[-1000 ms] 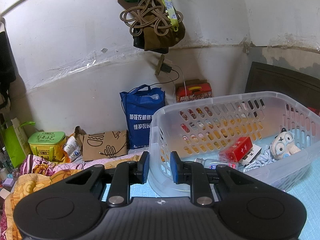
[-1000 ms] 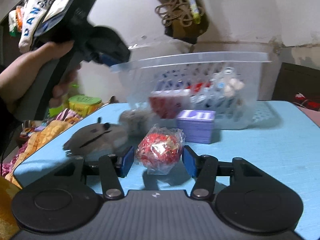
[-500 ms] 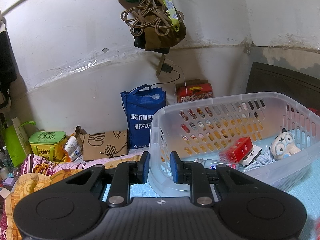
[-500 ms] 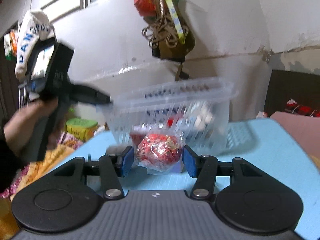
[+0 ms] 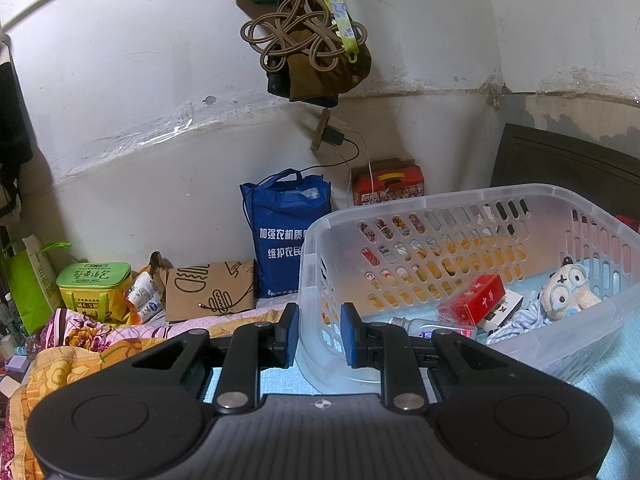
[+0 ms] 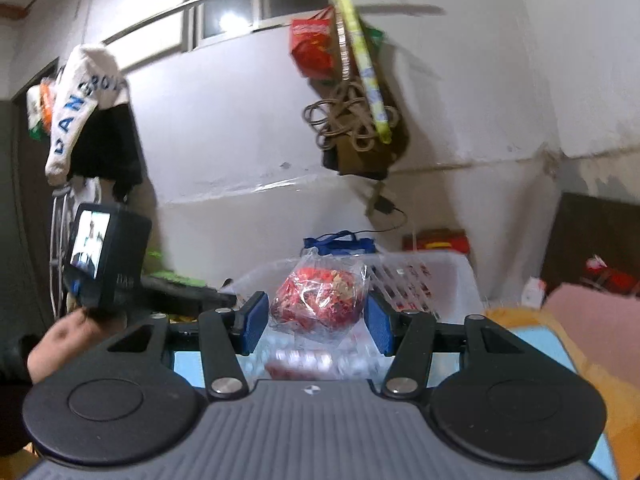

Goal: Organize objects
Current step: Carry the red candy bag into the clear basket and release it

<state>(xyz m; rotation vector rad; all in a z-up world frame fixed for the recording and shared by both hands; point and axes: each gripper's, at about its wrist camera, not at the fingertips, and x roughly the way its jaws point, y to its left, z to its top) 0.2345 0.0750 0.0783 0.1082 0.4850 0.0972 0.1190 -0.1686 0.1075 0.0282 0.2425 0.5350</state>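
A clear plastic basket (image 5: 440, 200) stands on the light blue table (image 5: 612, 384). It holds a red box (image 5: 472, 304), a plush toy (image 5: 568, 294) and a bottle (image 5: 420, 326). My left gripper (image 5: 320, 334) is shut on the basket's near left corner. In the right wrist view my right gripper (image 6: 316, 320) is shut on a clear bag of red pieces (image 6: 318, 300), held in the air above the blurred basket (image 6: 440, 276). A hand (image 6: 60, 340) holds the left gripper (image 6: 230, 300) at the left of that view.
Against the wall stand a blue shopping bag (image 5: 284, 236), a cardboard bag (image 5: 208, 290), a green box (image 5: 94, 284) and a red carton (image 5: 388, 180). Coiled rope and bags (image 5: 308, 40) hang overhead. Flowered bedding (image 5: 80, 344) lies left of the table.
My right gripper has risen from the table with the bag, from in front of the basket to above its rim. The left gripper and the basket have stayed put.
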